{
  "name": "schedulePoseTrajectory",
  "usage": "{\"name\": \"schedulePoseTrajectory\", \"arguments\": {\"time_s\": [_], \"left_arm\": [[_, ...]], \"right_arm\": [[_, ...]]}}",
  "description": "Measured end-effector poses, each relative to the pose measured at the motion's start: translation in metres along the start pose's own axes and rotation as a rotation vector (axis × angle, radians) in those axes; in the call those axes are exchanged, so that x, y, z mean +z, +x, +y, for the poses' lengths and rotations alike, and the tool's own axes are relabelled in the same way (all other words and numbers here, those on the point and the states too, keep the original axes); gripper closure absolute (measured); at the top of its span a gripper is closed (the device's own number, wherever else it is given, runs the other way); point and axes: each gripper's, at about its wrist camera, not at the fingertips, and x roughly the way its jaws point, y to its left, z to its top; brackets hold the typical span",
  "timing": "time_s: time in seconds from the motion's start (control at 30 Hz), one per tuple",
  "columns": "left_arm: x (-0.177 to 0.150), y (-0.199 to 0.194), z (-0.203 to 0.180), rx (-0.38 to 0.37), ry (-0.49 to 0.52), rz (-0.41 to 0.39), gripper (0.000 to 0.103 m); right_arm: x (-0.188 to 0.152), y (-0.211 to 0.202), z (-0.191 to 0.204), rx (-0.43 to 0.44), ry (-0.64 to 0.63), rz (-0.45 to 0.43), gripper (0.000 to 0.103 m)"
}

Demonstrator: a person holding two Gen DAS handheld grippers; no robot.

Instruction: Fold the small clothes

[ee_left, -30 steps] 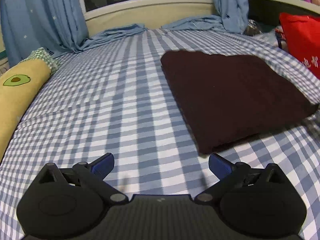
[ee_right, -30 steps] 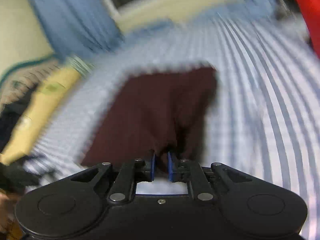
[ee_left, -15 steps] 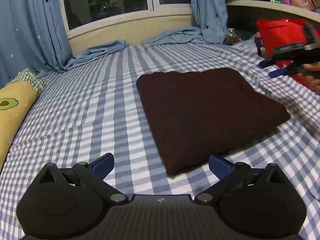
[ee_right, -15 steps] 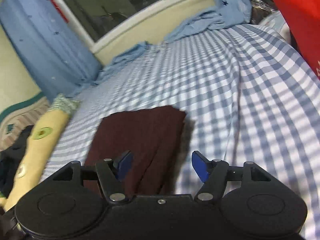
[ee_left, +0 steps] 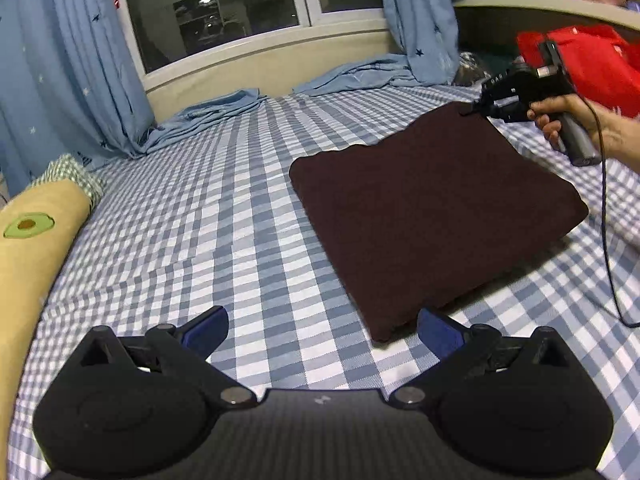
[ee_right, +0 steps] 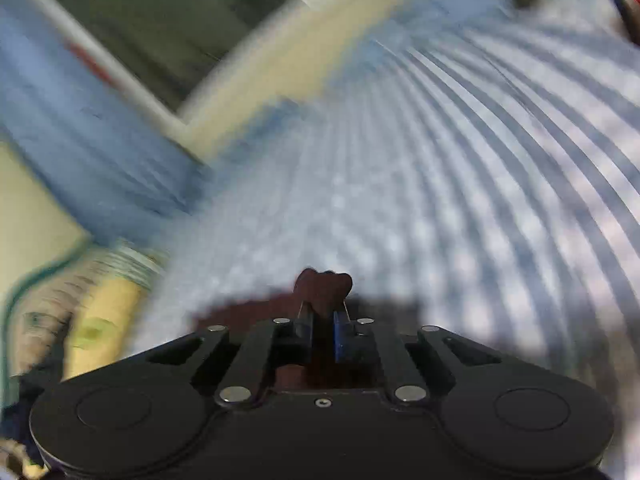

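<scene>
A folded dark maroon cloth (ee_left: 432, 216) lies on the blue checked bedsheet (ee_left: 224, 216). In the left wrist view my left gripper (ee_left: 322, 326) hovers open just short of the cloth's near corner, with nothing between its blue pads. A hand holds my right gripper (ee_left: 476, 110) at the cloth's far right corner. The right wrist view is blurred, but it shows the right gripper (ee_right: 322, 312) with its jaws closing, the pads pinching a bunched tuft of the cloth (ee_right: 322, 284).
A yellow avocado-print bolster (ee_left: 36, 240) lies along the bed's left edge. Blue star curtains (ee_left: 72, 80) hang at the window, their ends pooled at the head of the bed. A red cushion (ee_left: 592, 64) stands at the right. The gripper's cable (ee_left: 608, 240) hangs over the sheet.
The right gripper opened, swung to the cloth's far right corner and closed on it. The left gripper stayed open and rose slightly.
</scene>
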Motion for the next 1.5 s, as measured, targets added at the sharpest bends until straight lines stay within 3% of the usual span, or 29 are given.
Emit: {"name": "schedulePoseTrajectory", "arguments": {"time_s": [0.07,0.13,0.2,0.23,0.3,0.43,0.5,0.6,0.7,0.83,0.97,1.03,1.1,1.3,1.4,1.5], "left_arm": [[0.001,0.002,0.001,-0.006,-0.011,0.002,0.001],[0.001,0.003,-0.001,-0.009,-0.002,0.003,0.001],[0.001,0.002,-0.003,-0.013,0.007,0.003,0.001],[0.001,0.001,-0.004,-0.016,0.006,0.003,0.001],[0.000,-0.001,-0.005,-0.029,0.006,0.001,0.001],[-0.003,-0.010,-0.007,-0.034,0.014,-0.019,0.001],[-0.004,-0.014,-0.008,-0.037,0.011,-0.025,0.001],[-0.005,-0.021,-0.010,-0.055,-0.013,-0.032,0.001],[-0.008,-0.030,-0.015,-0.064,-0.023,-0.039,0.001],[-0.013,-0.046,-0.021,-0.067,-0.006,-0.047,0.001],[-0.014,-0.058,-0.023,-0.048,-0.003,-0.060,0.001],[-0.013,-0.062,-0.022,-0.044,-0.015,-0.064,0.001],[-0.012,-0.065,-0.023,-0.045,-0.019,-0.068,0.001],[-0.010,-0.072,-0.027,-0.050,0.004,-0.079,0.001],[-0.011,-0.074,-0.027,-0.049,0.003,-0.078,0.001],[-0.010,-0.072,-0.028,-0.055,-0.002,-0.076,0.001]], "right_arm": [[0.003,0.007,-0.010,-0.045,0.033,-0.015,0.094],[-0.001,0.026,-0.023,-0.186,0.023,0.064,0.093],[-0.012,0.039,-0.035,-0.259,0.014,0.123,0.080],[-0.017,0.038,-0.038,-0.253,0.023,0.105,0.076],[-0.021,0.023,-0.044,-0.221,0.071,0.060,0.052],[-0.036,-0.038,-0.029,-0.204,-0.039,0.052,0.050],[-0.056,-0.076,-0.017,-0.150,-0.088,0.081,0.051],[-0.096,-0.125,-0.002,-0.061,-0.079,0.121,0.051],[-0.128,-0.150,0.005,-0.037,-0.057,0.114,0.051],[-0.149,-0.149,0.002,-0.012,-0.009,0.105,0.056],[-0.156,-0.149,0.003,0.075,0.014,0.077,0.091],[-0.157,-0.159,0.002,0.186,0.048,0.019,0.096],[-0.157,-0.169,0.002,0.221,0.079,-0.023,0.098],[-0.183,-0.145,-0.034,-0.016,0.148,0.118,0.103],[-0.186,-0.162,-0.037,-0.014,0.165,0.059,0.100],[-0.174,-0.185,-0.002,-0.034,0.013,-0.034,0.100]]}}
